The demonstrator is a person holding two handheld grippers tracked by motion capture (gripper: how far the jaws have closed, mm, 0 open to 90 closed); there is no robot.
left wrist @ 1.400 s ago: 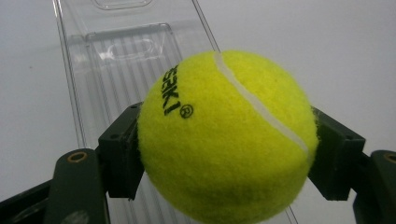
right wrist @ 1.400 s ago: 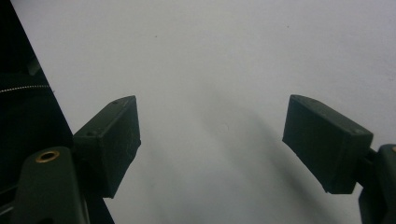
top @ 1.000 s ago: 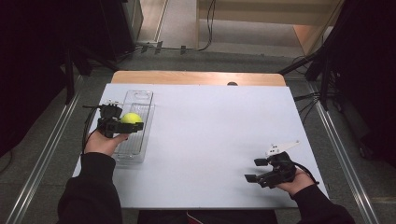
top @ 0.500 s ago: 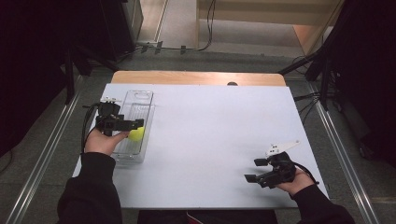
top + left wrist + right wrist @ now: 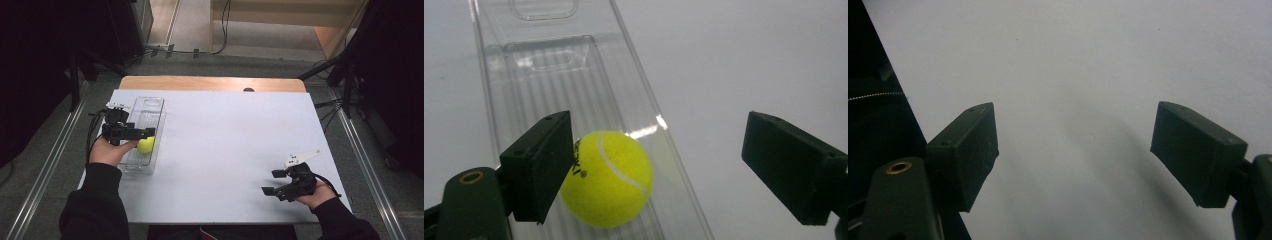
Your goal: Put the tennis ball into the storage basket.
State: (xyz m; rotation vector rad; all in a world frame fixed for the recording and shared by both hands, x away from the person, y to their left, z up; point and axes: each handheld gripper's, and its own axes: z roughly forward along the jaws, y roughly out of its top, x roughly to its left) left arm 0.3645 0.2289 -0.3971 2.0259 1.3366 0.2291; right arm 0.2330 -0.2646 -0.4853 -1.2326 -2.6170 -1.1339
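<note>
A yellow tennis ball (image 5: 146, 145) lies inside a clear plastic tray (image 5: 150, 106) at the left of the white table (image 5: 225, 135). My left gripper (image 5: 145, 133) hovers just above the ball, open and holding nothing. In the left gripper view the ball (image 5: 606, 180) rests on the ribbed tray floor (image 5: 549, 70) close to the left jaw, with the right jaw far from it; the left gripper (image 5: 659, 150) stands wide. My right gripper (image 5: 272, 182) rests open near the front right corner, and in the right gripper view this right gripper (image 5: 1075, 145) has bare table between its jaws.
A wooden strip (image 5: 210, 83) runs along the table's far edge, with a small dark spot (image 5: 248, 90) beside it. Metal rails (image 5: 45, 170) flank the table on the floor. Cables (image 5: 220, 50) lie beyond the far edge.
The left gripper let go of the tennis ball, which dropped into the near half of the tray. The right gripper stayed put.
</note>
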